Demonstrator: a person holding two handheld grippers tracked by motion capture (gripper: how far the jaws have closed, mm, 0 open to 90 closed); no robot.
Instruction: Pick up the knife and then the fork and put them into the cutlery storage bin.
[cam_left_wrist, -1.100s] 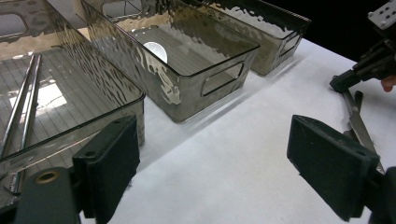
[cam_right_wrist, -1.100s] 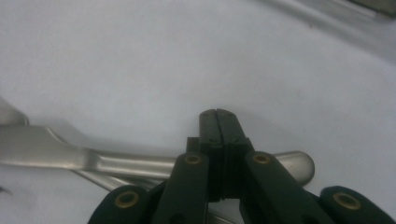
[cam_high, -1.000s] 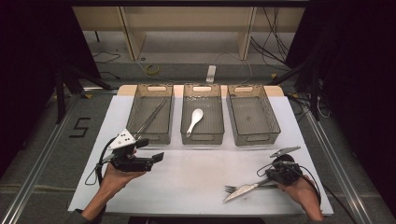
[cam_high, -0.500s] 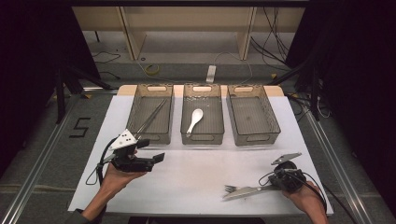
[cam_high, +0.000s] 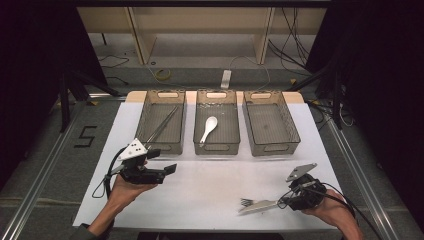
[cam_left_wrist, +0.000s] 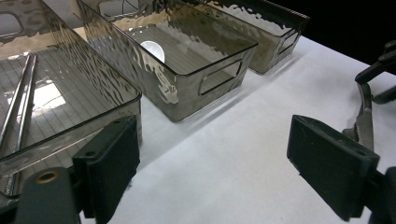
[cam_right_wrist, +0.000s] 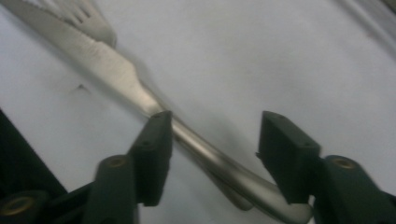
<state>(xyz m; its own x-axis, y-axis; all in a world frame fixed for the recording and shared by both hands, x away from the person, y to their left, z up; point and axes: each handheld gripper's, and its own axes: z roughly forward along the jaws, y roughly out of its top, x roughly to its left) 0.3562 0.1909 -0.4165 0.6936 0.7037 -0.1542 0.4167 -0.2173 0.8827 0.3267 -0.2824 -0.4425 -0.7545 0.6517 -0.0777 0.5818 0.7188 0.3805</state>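
A steel knife (cam_right_wrist: 112, 70) lies on the white table cover beside a fork (cam_right_wrist: 93, 18), at the front right in the high view (knife (cam_high: 257, 206), fork (cam_high: 246, 202)). My right gripper (cam_right_wrist: 212, 149) straddles the knife's handle. Its jaws have just been opening and now stand apart, with the left pad against the handle and the right pad clear of it. My left gripper (cam_left_wrist: 233, 168) hovers open with nothing between its jaws, in front of the left bin (cam_high: 165, 148).
Three clear grey bins stand in a row at the back. The left bin holds metal chopsticks (cam_high: 162, 125). In the middle bin (cam_high: 216, 149) lies a white spoon (cam_high: 209, 127), and the right bin (cam_high: 295, 135) holds nothing. White cover (cam_high: 210, 185) spans the space between my hands.
The right gripper's jaws were shut on the knife handle and now stand apart around it. The right hand shifted slightly. The left hand has kept still.
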